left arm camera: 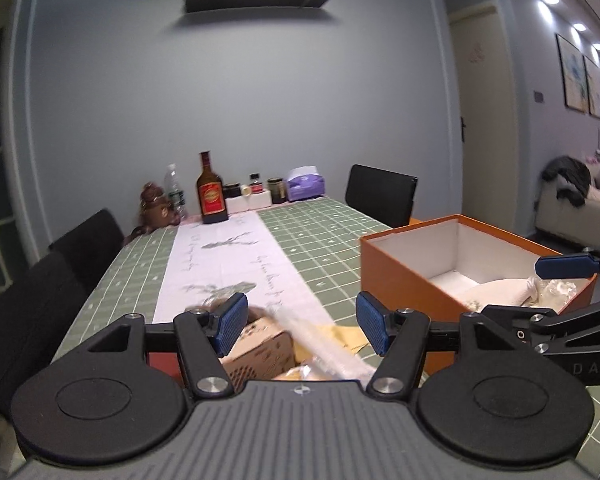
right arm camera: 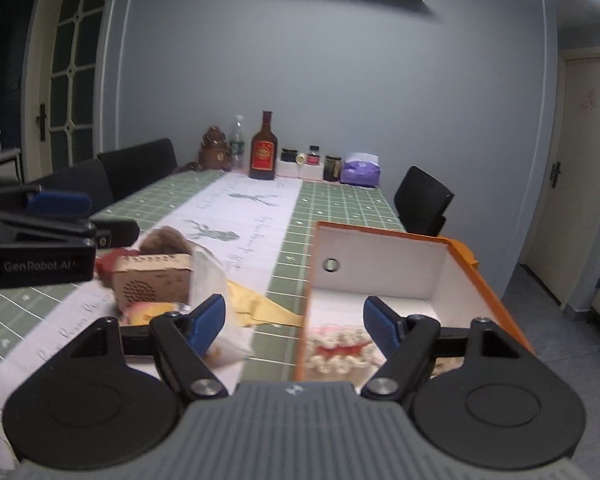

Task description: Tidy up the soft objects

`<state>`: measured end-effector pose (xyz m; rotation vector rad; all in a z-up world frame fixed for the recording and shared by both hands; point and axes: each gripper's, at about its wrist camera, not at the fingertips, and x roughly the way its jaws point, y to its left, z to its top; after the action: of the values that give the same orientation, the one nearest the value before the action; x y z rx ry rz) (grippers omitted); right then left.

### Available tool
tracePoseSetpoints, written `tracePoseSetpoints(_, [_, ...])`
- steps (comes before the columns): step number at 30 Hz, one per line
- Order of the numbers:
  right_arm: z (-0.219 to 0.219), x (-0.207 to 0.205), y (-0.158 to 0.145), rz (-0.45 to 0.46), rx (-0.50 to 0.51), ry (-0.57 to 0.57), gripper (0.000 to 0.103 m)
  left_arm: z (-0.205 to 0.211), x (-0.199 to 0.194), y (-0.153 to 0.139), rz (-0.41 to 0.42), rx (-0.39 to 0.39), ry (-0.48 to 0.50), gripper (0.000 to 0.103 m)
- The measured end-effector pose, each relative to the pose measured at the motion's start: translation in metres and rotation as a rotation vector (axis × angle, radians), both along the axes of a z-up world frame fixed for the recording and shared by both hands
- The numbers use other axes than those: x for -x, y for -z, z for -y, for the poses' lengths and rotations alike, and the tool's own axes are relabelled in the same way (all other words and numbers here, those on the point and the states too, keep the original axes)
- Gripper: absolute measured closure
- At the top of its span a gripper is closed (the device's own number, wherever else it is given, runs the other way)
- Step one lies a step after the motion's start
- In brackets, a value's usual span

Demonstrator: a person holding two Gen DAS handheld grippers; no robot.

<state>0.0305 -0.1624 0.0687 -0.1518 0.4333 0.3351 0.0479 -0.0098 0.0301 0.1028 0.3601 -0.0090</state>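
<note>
On the green checked tablecloth (left arm camera: 324, 232), both the left gripper (left arm camera: 298, 322) and the right gripper (right arm camera: 294, 320) gape empty; beside the orange box (left arm camera: 396, 276), the soft pile (right arm camera: 168, 280) probably awaits picking next.

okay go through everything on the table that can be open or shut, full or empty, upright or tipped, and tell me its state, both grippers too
left gripper: open, holding nothing
right gripper: open, holding nothing
orange box: lid off, soft items inside
brown bottle: upright, cap on
clear water bottle: upright
purple tissue box: open, tissue sticking out
small cardboard box: lying on the runner, closed
</note>
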Motion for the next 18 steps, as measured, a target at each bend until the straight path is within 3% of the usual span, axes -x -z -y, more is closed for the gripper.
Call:
tracePoseSetpoints(9, [-0.039,0.024,0.028,0.008,-0.102,-0.018,0.022,-0.043,0.028,0.032,-0.031,0.085,-0.153,0.030])
tracePoseSetpoints(18, [-0.067,0.021,0.060,0.002,-0.055,-0.037,0.015,-0.068,0.032,0.057,-0.091,0.151,-0.243,0.030])
